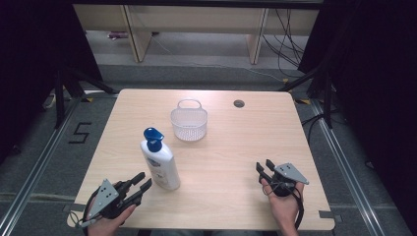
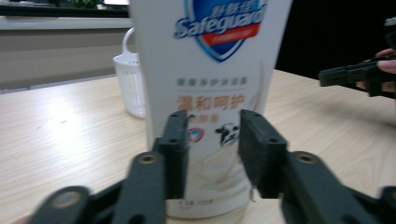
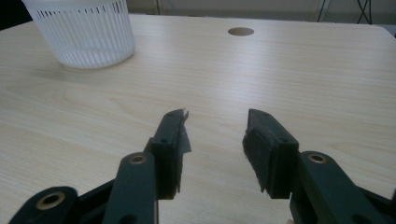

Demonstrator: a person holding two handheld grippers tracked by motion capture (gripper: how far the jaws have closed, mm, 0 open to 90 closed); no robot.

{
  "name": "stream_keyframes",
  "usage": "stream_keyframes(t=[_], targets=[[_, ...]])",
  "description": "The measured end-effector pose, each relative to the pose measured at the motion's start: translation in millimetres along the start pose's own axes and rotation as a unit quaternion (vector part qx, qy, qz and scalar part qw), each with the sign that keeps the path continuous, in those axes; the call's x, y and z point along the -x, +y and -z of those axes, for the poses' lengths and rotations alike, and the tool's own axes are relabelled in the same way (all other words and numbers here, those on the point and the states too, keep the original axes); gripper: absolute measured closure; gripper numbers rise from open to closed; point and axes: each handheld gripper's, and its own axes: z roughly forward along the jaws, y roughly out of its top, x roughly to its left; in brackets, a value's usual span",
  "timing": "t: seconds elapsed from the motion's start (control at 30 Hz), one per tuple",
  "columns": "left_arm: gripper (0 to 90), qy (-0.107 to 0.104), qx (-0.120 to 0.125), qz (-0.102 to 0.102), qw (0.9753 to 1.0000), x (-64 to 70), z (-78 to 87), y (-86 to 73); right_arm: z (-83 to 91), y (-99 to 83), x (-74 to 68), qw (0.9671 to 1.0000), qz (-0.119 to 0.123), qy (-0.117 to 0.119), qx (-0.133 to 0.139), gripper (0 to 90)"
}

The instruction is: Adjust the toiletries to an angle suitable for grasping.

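Just ahead of the left gripper point(image 1: 139, 187), whose jaws stand parted and hold nothing, the Safeguard body-wash pump bottle point(image 1: 160, 160) stands upright on the wooden table point(image 1: 236, 147), with the white slotted basket point(image 1: 189, 122) farther off beyond it. Off to that gripper's right, the right gripper point(image 1: 263, 169) rests released and empty over bare tabletop. This looks like the approach to grasping the bottle: the next move calls for sliding the left jaws forward around its body, then closing squarely so it does not tip.

Glossy plastic bottle point(image 1: 160, 164), matt wood table point(image 1: 236, 162)
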Motion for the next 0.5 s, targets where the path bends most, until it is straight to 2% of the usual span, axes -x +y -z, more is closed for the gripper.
stream_keyframes(t=[0.07, 0.13, 0.17, 0.2, 0.23, 0.27, 0.5], targets=[[75.0, -0.009, -0.001, -0.006, 0.9999, 2.8, -2.1, 3.0, -0.6, -0.2, 0.6, 1.0, 0.003, -0.003, 0.005, 59.3], [82.0, -0.016, -0.004, -0.006, 0.9998, 6.1, -5.3, 5.4, -0.7, -0.7, 0.0, 1.0, -0.007, 0.001, -0.003, 59.8], [84.4, -0.02, 0.002, -0.013, 0.9997, 6.1, -8.7, 6.5, -2.4, -1.5, 0.7, 1.0, 0.003, -0.009, 0.002, 59.8], [86.8, -0.02, 0.002, -0.013, 0.9997, 6.1, -8.7, 6.5, -2.4, -1.5, 0.7, 1.0, 0.003, -0.009, 0.002, 59.8], [89.0, -0.016, -0.003, -0.011, 0.9998, 7.6, -12.5, 8.6, -1.0, -2.2, 1.3, 1.0, -0.004, 0.0, -0.003, 59.8], [89.3, -0.013, -0.01, -0.003, 0.9999, 8.8, -13.3, 9.6, -0.4, -2.1, 1.0, 0.9999, -0.011, 0.006, -0.005, 59.8], [89.6, -0.006, -0.016, 0.0, 0.9999, 10.1, -21.6, 12.8, -0.4, -2.3, 1.4, 0.9999, -0.01, 0.004, -0.002, 59.6]])
